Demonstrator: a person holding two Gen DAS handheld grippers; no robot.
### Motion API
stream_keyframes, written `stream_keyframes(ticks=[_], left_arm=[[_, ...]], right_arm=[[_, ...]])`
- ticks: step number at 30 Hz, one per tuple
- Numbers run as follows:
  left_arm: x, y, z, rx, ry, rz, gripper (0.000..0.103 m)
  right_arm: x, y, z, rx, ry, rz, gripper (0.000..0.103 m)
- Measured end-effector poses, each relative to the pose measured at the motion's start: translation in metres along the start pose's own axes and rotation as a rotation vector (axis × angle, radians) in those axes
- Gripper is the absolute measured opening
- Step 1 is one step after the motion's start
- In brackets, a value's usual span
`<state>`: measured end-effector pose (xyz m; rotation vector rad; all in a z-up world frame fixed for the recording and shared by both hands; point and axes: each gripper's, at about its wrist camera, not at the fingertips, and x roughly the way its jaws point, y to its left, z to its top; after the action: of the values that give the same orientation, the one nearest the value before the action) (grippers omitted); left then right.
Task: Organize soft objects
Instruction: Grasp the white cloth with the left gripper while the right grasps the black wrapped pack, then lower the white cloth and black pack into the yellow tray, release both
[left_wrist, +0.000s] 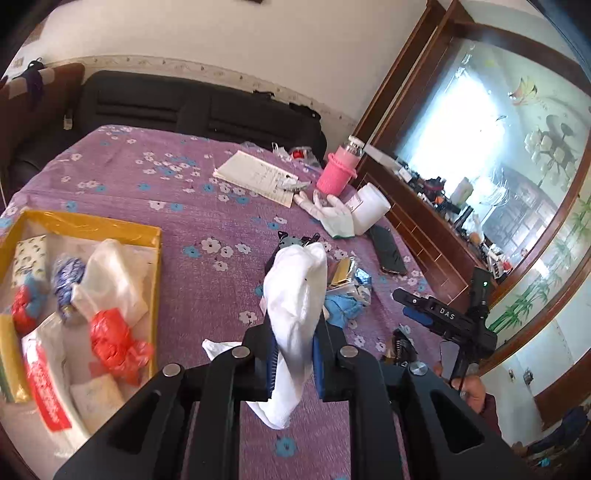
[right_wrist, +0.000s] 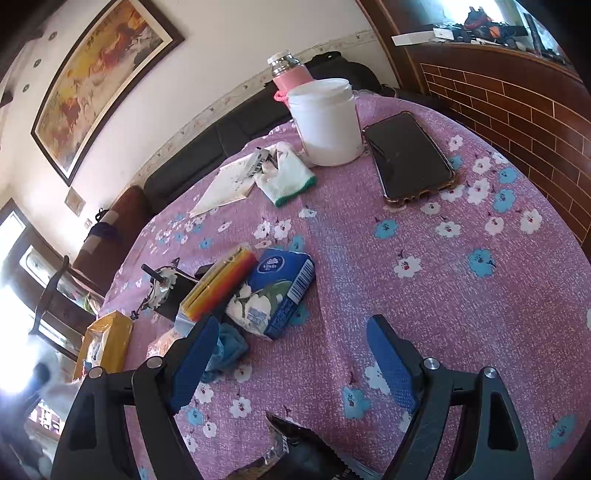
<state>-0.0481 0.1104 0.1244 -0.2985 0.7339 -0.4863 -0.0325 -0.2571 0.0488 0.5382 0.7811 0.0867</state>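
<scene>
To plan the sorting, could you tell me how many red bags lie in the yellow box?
2: one red bag at the yellow box's left side, another near its right wall; more may be buried.

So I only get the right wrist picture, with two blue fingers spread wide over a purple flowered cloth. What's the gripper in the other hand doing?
Observer: The left gripper is shut on a white cloth, which hangs down between its fingers.
Operator: Where would that go?
Observer: Probably into the yellow tray on the table to the gripper's left, though that's my guess.
Operator: Is anything in it yet?
Observer: Yes, a red plastic bag and a white bag, along with other soft bits.
</scene>
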Motion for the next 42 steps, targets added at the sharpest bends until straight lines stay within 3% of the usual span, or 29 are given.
stream_keyframes(ticks=[3,7,10,14,16,18,20,27,29,30,31,35,42], left_arm=[[-0.02,0.001,-0.008,0.014,-0.024,0.005,0.015],[-0.04,0.013,-0.016,0.003,-0.055,0.003,0.015],[-0.048,0.025,-0.022,-0.026,-0.068,-0.001,0.015],[-0.068,0.046,-0.033,-0.071,-0.088,0.02,0.015],[-0.084,0.058,-0.038,-0.088,-0.105,0.043,0.015],[-0.103,0.073,-0.043,-0.115,-0.123,0.077,0.015],[-0.121,0.093,-0.05,-0.152,-0.139,0.116,0.015],[-0.143,0.148,-0.072,-0.26,-0.118,0.252,0.017],[-0.135,0.154,-0.074,-0.253,-0.072,0.335,0.037],[-0.131,0.156,-0.075,-0.248,-0.055,0.371,0.057],[-0.127,0.156,-0.076,-0.244,-0.043,0.396,0.067],[-0.128,0.155,-0.08,-0.248,-0.063,0.373,0.07],[-0.149,0.164,-0.087,-0.302,-0.132,0.377,0.074]], right_arm=[[-0.038,-0.005,-0.02,0.078,0.018,0.042,0.086],[-0.064,0.007,-0.044,0.04,0.061,0.004,0.086],[-0.057,0.019,-0.06,0.005,0.129,-0.059,0.086],[-0.019,0.034,-0.073,-0.029,0.211,-0.159,0.086],[-0.016,0.039,-0.074,-0.063,0.176,-0.217,0.074],[-0.01,0.043,-0.072,-0.094,0.172,-0.261,0.042],[-0.011,0.044,-0.073,-0.109,0.17,-0.261,0.039],[-0.028,0.054,-0.078,-0.099,0.147,-0.076,0.034],[-0.035,0.07,-0.077,-0.118,0.137,-0.007,0.034],[-0.036,0.079,-0.076,-0.134,0.135,0.017,0.034],[-0.037,0.092,-0.076,-0.154,0.135,0.042,0.034],[-0.035,0.141,-0.082,-0.229,0.172,0.151,0.034],[-0.005,0.257,-0.126,-0.44,0.334,0.351,0.035]])
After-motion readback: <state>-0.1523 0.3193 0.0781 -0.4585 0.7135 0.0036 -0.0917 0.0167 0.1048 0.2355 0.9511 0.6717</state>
